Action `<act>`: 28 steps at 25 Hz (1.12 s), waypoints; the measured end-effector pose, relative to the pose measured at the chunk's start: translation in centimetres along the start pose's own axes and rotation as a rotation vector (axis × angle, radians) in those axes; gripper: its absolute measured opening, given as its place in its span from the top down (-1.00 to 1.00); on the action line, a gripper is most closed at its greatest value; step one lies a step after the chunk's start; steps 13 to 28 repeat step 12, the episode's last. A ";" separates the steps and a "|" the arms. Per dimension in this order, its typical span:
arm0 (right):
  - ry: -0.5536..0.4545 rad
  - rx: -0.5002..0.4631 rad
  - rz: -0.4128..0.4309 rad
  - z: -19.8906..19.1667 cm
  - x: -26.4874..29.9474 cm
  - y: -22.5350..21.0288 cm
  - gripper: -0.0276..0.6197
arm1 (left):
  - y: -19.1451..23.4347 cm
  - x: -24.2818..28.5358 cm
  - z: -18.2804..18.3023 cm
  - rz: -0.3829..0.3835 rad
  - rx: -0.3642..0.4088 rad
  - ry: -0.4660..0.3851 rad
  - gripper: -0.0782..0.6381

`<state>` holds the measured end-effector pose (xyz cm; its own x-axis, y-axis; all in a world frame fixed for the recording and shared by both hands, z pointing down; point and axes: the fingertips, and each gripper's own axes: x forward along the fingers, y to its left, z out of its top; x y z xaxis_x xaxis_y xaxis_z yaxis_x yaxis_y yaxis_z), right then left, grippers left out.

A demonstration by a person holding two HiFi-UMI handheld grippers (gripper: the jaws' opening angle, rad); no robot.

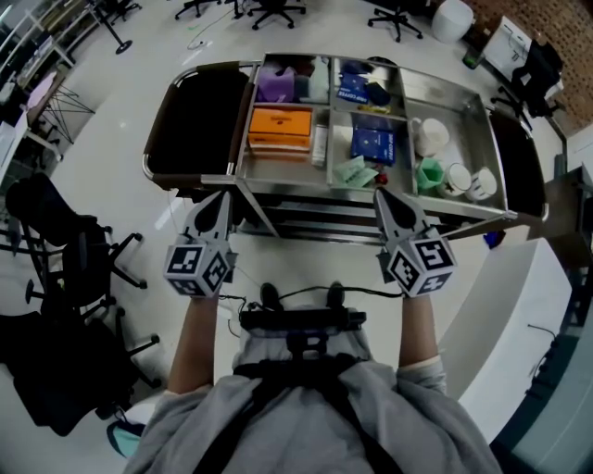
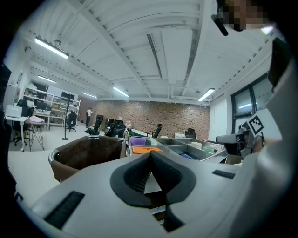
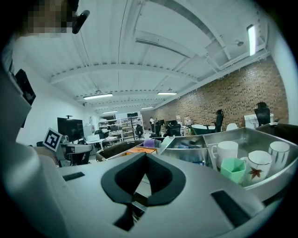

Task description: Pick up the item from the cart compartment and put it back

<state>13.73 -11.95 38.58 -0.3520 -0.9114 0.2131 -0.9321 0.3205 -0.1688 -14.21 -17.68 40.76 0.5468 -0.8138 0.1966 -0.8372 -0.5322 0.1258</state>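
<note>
blue box (image 1: 373,143) label unreadable, chairs (image 1: 276,11) cropped

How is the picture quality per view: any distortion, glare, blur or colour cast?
Head view: sharp, evenly lit, curved towards the edges, mild sheen on the steel cart. Left gripper view: strong fisheye, dark corners, the near left gripper soft. Right gripper view: same fisheye, bluish cast, the white cup crisp.
</note>
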 end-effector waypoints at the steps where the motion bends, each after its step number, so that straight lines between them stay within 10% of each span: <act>1: 0.000 0.000 -0.001 0.0 0.0 0.0 0.89 | 0.0 0.0 0.0 -0.001 0.000 0.001 0.78; 28: 0.018 -0.027 -0.010 -0.4 0.4 -0.3 0.89 | 0.1 0.1 -0.2 0.001 -0.016 -0.001 0.78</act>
